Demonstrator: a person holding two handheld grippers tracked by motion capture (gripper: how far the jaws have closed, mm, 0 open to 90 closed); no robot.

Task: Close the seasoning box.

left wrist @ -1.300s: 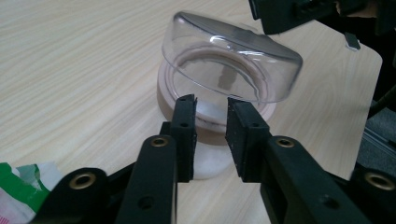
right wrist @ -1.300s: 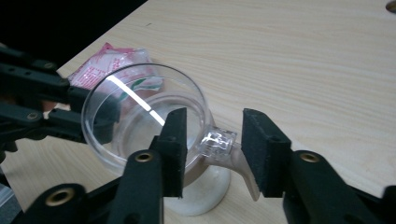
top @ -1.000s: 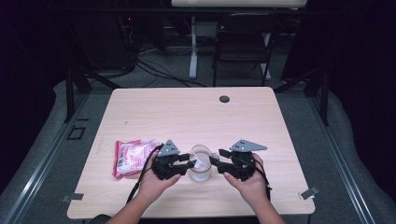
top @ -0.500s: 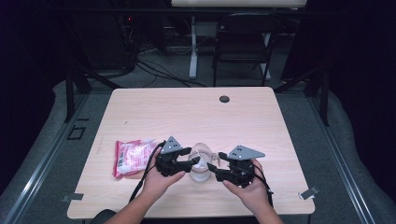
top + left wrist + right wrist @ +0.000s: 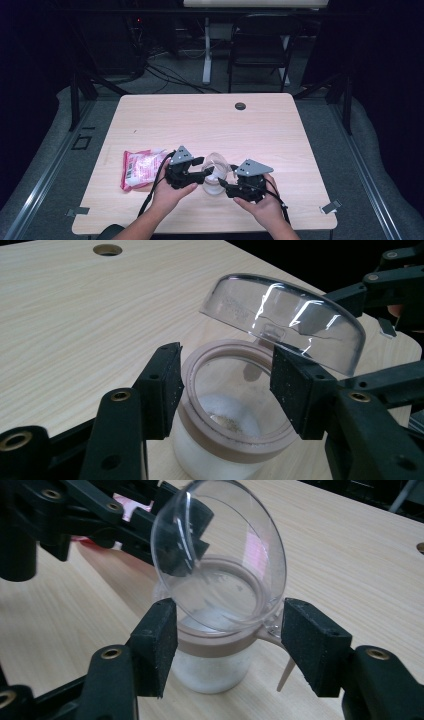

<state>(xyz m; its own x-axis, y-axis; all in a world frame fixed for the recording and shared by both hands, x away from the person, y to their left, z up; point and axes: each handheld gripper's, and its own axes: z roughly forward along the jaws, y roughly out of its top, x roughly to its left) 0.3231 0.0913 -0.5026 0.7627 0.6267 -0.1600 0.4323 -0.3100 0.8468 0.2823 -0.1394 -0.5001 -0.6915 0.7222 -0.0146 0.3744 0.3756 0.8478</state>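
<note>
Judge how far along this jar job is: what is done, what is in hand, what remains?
Done: the clear lid is tipped open above the jar. In hand: the left hand-held gripper brackets the jar's rim, and the right hand-held gripper sits by the hinge. Left: likely the pink packet, lying untouched.

A pale wood-grain desk (image 5: 280, 135) is being used as the support. A small jar (image 5: 214, 184) with a hinged clear lid is being carried near its near edge, and a pink packet (image 5: 139, 167) is lying to the jar's left. A dark round grommet (image 5: 240, 106) is set near the far edge.

Jar (image 5: 220, 440) base — below the frame edge
</note>
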